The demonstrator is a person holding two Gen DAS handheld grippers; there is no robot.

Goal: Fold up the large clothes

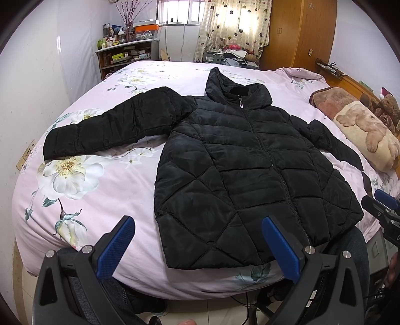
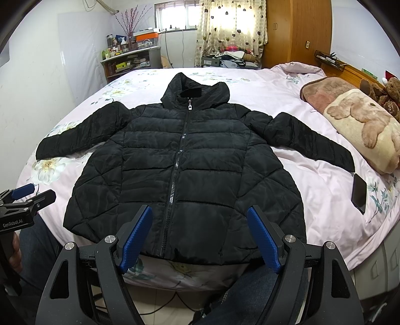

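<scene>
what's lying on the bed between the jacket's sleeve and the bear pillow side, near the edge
A dark phone lies on the sheet, just below the cuff of the jacket sleeve and beside the bear pillow. The right wrist view shows it best.

Both wrist views off the bed's (image 1: 105,190) foot edge, facing the window (image 2: 175,17), sharing the jacket (image 2: 185,160), left view further left

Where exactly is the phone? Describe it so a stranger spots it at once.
Start at the pink floral bed with the black hooded puffer jacket spread flat across it. Follow the jacket's right sleeve to its cuff; just beyond lies the phone, near the bear-print blanket. It is the only small, flat, glossy black slab there.
</scene>
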